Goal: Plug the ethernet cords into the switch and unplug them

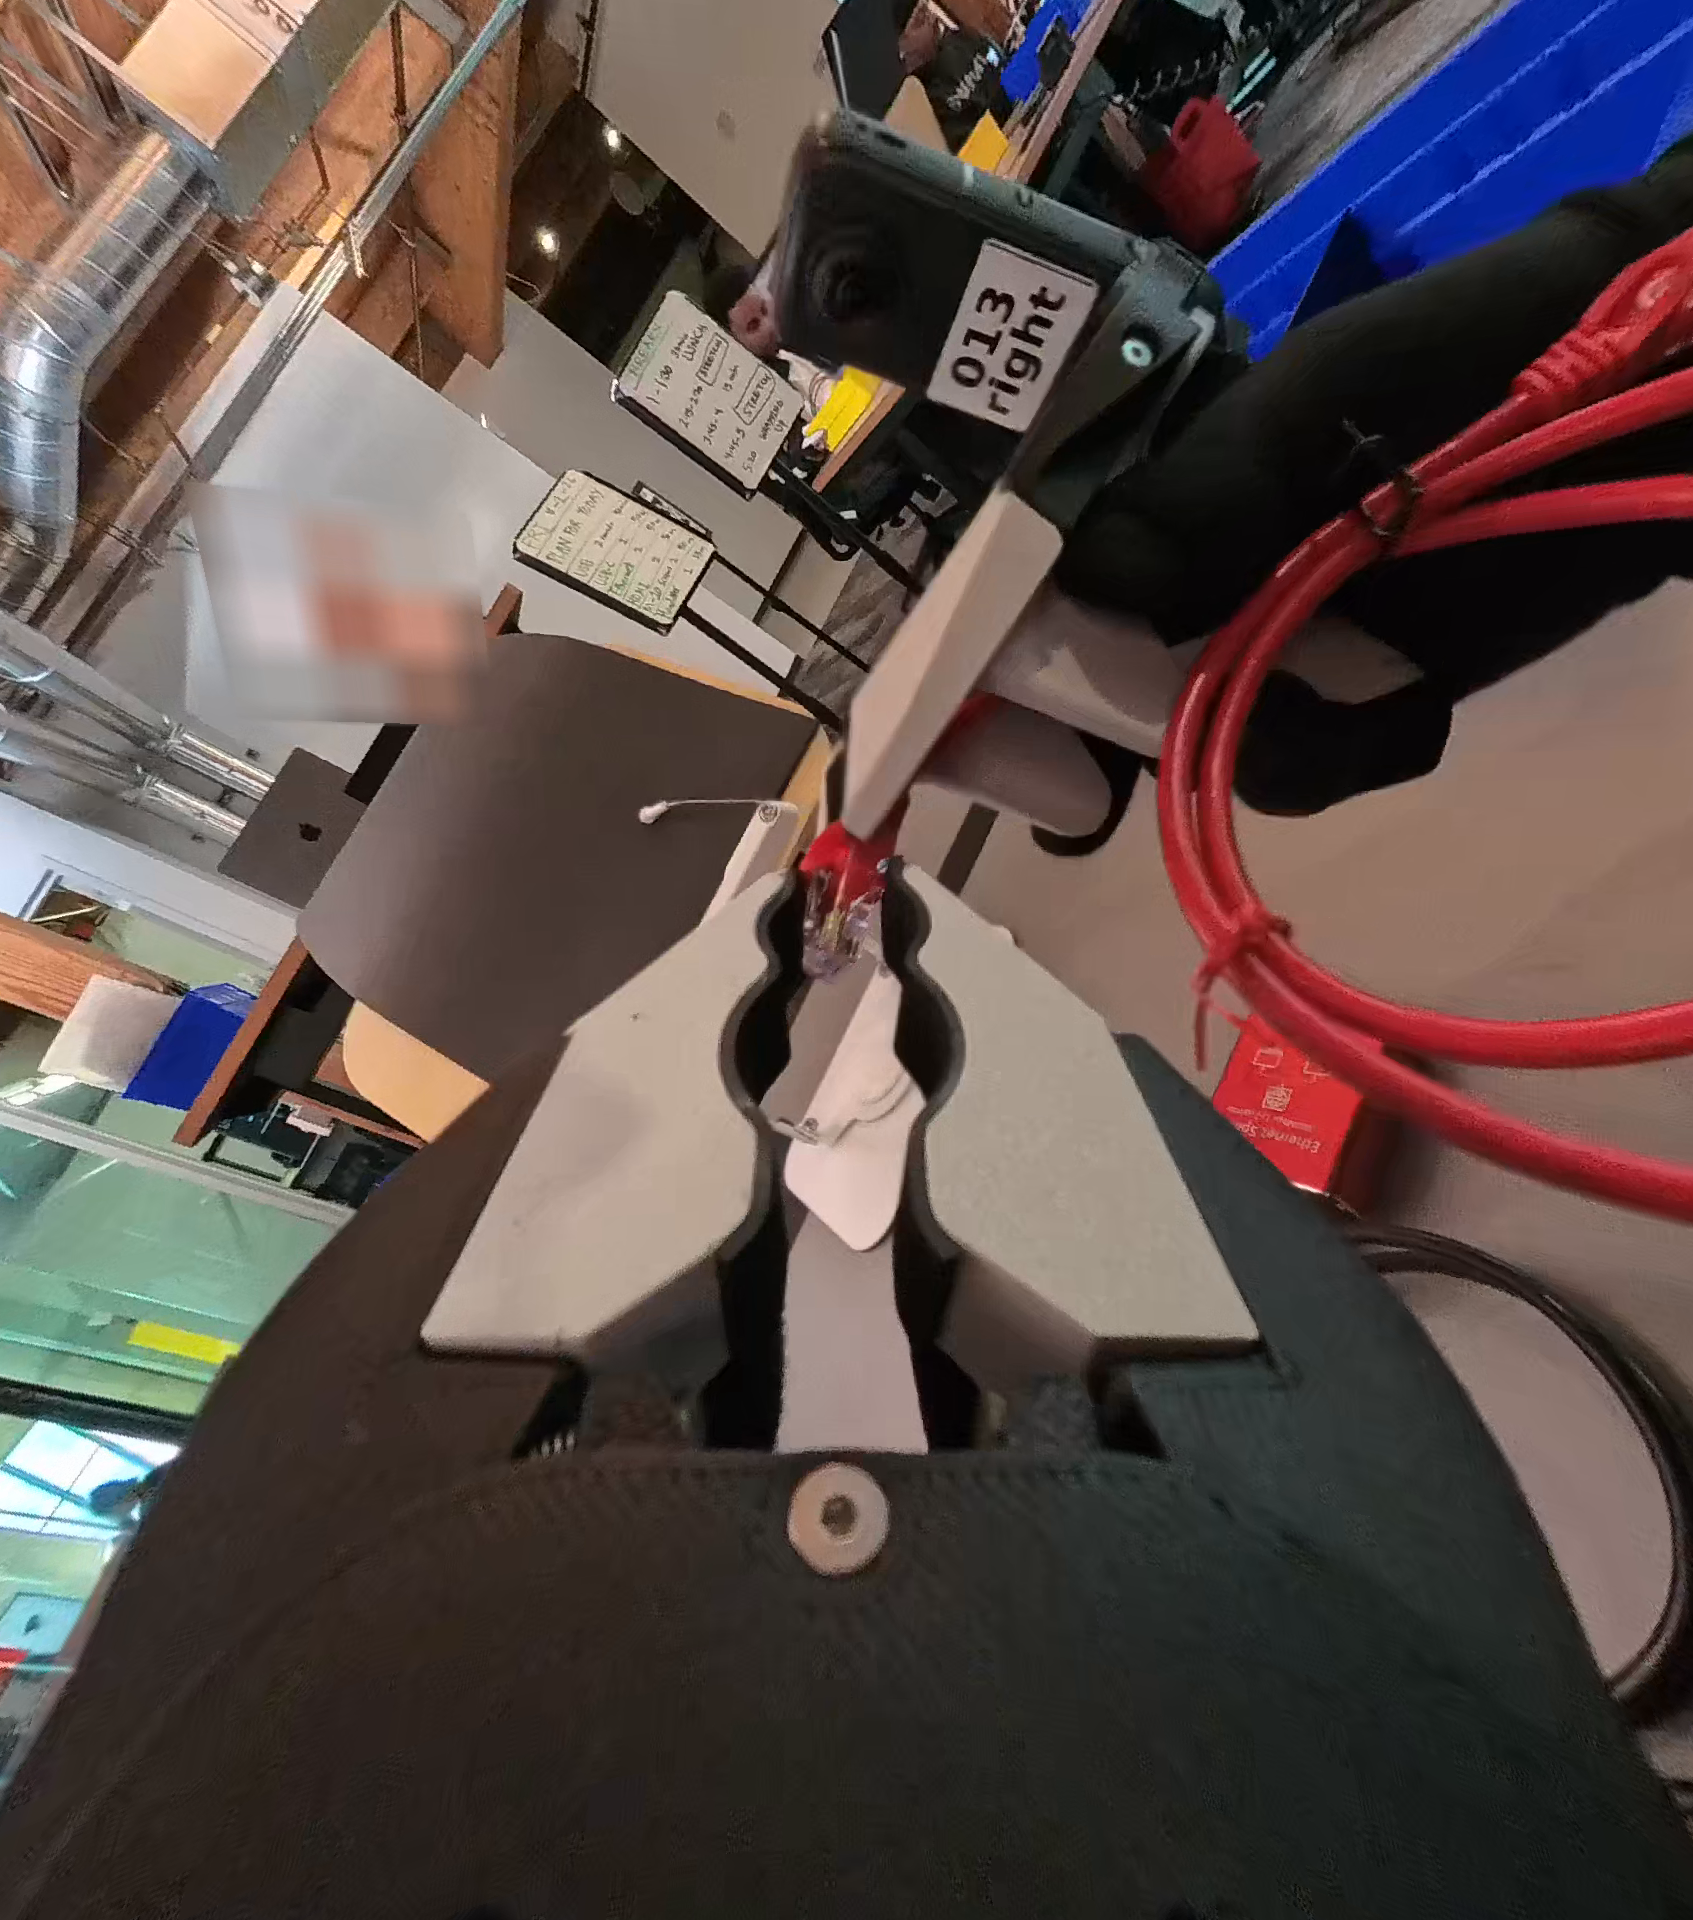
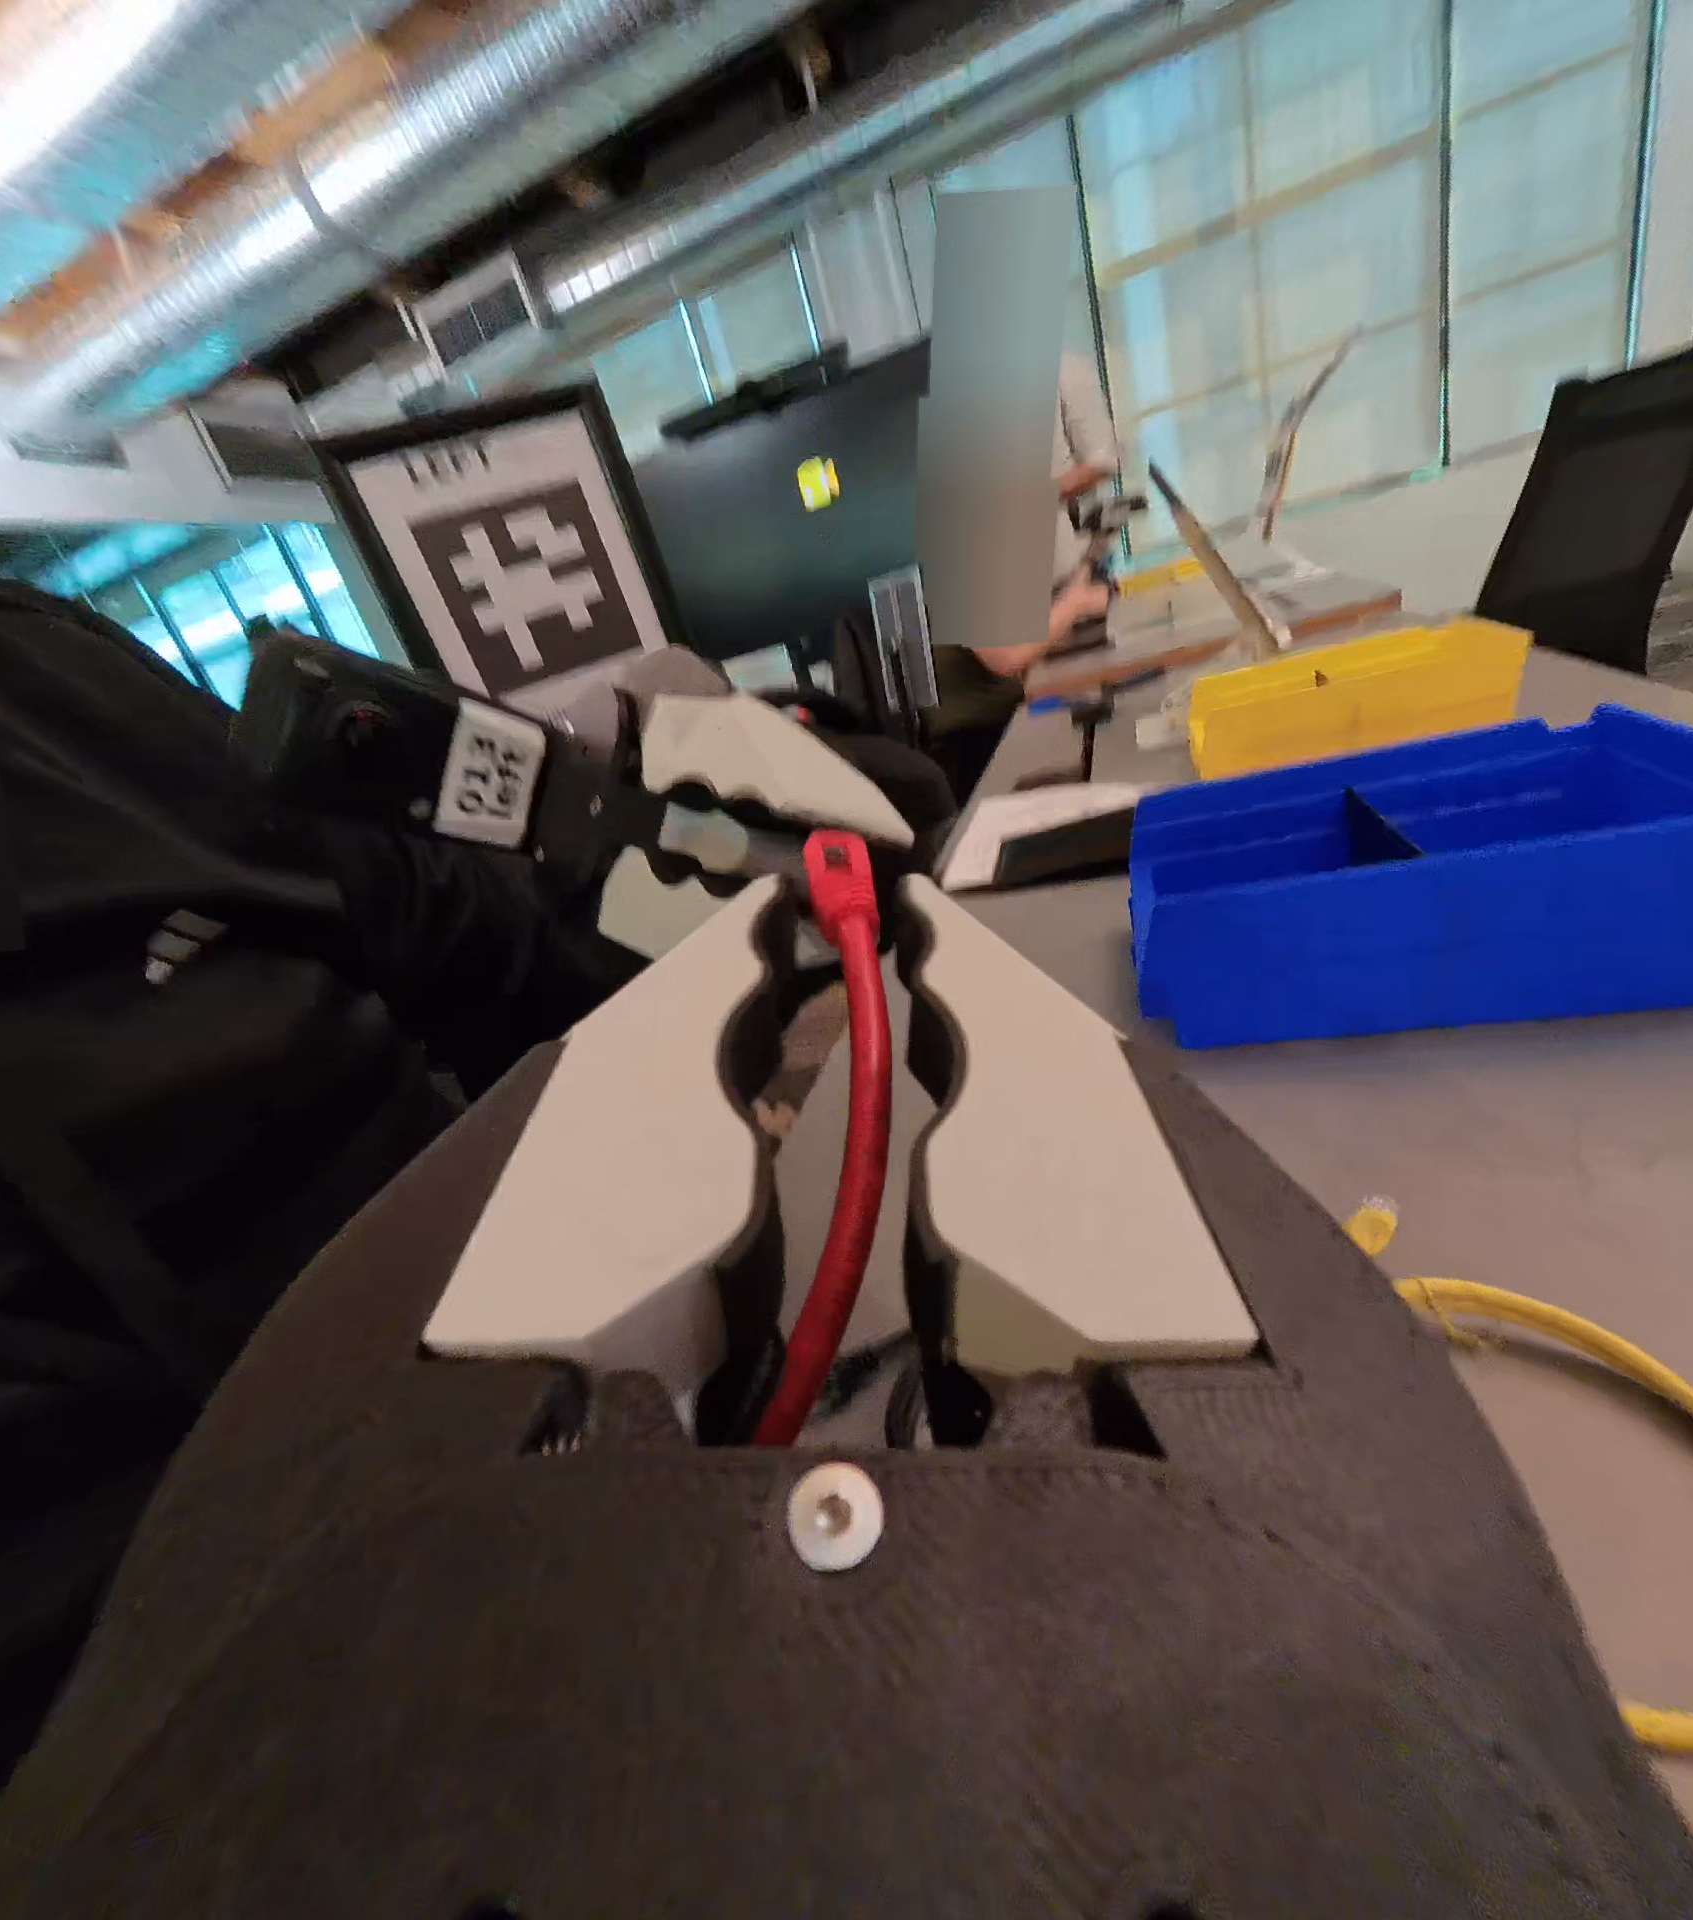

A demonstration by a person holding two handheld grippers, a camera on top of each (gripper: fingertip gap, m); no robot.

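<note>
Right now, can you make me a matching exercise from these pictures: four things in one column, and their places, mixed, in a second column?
Things
1. plug end of the red ethernet cord
2. yellow ethernet cord
3. blue plastic bin
4. small red cardboard box

Places
A. lying loose on the grey table, not held
B. beside the red cord's tied loops
C. in front of the yellow plastic bin
D. between the tips of the left claw and the right claw

Pairs: 1-D, 2-A, 3-C, 4-B
</note>
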